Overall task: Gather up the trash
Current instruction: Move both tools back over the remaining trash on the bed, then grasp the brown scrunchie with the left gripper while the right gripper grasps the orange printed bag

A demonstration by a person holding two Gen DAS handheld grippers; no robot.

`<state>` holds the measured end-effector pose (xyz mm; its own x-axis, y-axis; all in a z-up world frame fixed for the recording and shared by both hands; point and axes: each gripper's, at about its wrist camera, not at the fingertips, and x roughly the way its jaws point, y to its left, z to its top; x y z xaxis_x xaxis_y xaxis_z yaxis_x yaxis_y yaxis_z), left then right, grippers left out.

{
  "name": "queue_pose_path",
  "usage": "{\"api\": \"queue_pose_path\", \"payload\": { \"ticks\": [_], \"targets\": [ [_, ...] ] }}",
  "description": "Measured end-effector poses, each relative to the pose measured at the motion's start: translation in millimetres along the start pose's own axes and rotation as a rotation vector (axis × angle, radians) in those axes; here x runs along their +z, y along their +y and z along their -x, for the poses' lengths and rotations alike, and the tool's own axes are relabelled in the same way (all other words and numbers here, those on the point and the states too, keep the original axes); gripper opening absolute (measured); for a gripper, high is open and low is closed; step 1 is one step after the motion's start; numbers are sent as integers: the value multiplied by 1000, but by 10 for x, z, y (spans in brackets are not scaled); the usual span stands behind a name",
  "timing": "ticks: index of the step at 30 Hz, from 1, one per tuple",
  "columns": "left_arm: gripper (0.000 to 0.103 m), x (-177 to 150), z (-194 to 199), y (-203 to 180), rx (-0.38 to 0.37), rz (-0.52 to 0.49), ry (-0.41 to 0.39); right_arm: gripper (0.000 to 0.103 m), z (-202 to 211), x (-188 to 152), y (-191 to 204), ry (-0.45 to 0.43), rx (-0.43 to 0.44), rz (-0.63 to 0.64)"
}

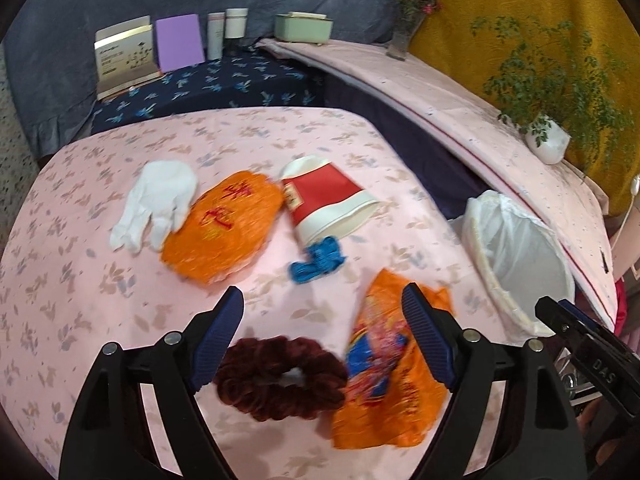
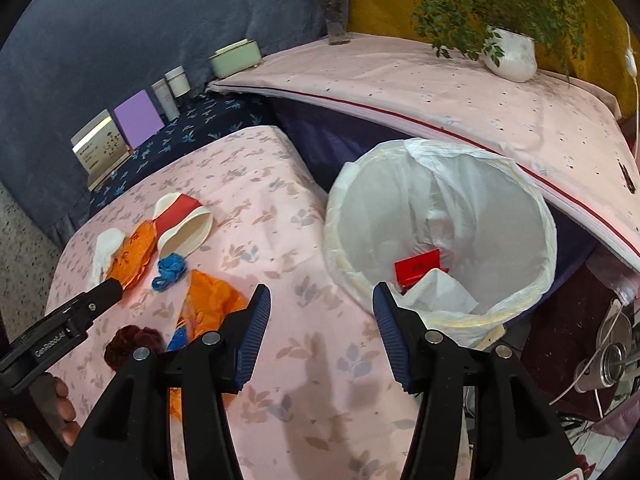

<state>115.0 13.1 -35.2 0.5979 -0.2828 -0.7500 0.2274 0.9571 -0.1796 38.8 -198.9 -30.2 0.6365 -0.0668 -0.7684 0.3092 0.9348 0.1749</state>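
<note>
Trash lies on the pink flowered tablecloth (image 1: 100, 300): a white glove (image 1: 156, 204), an orange bag (image 1: 224, 228), a tipped red-and-white paper cup (image 1: 328, 200), a blue crumpled scrap (image 1: 318, 260), an orange printed wrapper (image 1: 392, 360) and a dark red scrunchie (image 1: 280, 376). My left gripper (image 1: 322, 300) hangs open above the scrunchie and wrapper, holding nothing. My right gripper (image 2: 322, 300) is open and empty over the table edge, just left of the white-lined bin (image 2: 480, 208). The bin holds a red box (image 2: 416, 270) and white paper (image 2: 440, 292).
The bin (image 1: 520, 256) stands in the gap between the table and a pink-covered shelf (image 2: 440, 92). The shelf carries a potted plant (image 2: 512, 52) and a flower vase (image 2: 338, 20). Boxes (image 1: 128, 56), bottles (image 1: 224, 32) and a green case (image 1: 304, 26) line the back. A hand (image 2: 60, 404) shows at lower left.
</note>
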Motion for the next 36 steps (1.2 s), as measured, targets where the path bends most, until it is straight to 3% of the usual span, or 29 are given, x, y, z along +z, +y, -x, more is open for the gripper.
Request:
{"api": "queue_pose_path", "payload": {
  "ticks": [5, 8, 12, 26, 29, 33, 35, 36],
  "targets": [
    [81, -136, -14, 242, 53, 24, 17, 53, -92, -150, 288, 43, 36, 52],
    [88, -219, -29, 348, 73, 41, 28, 57, -159, -245, 446, 69, 51, 79],
    [90, -327, -59, 430, 67, 61, 54, 61, -253, -365, 640, 98, 59, 114],
    [91, -491, -332, 501, 81, 81, 128, 63, -569, -620, 780, 186, 37, 132],
    [83, -505, -347, 512, 81, 63, 122, 63, -586, -634, 786, 185, 33, 136],
    [61, -502, -328, 454, 46, 23, 115, 64, -603, -631, 816, 183, 26, 151],
    [48, -497, -327, 414, 21, 10, 118, 59, -605, -637, 839, 181, 21, 161],
    [39, -493, -330, 390, 9, 4, 122, 50, -602, -638, 851, 179, 24, 166]
  ]
}}
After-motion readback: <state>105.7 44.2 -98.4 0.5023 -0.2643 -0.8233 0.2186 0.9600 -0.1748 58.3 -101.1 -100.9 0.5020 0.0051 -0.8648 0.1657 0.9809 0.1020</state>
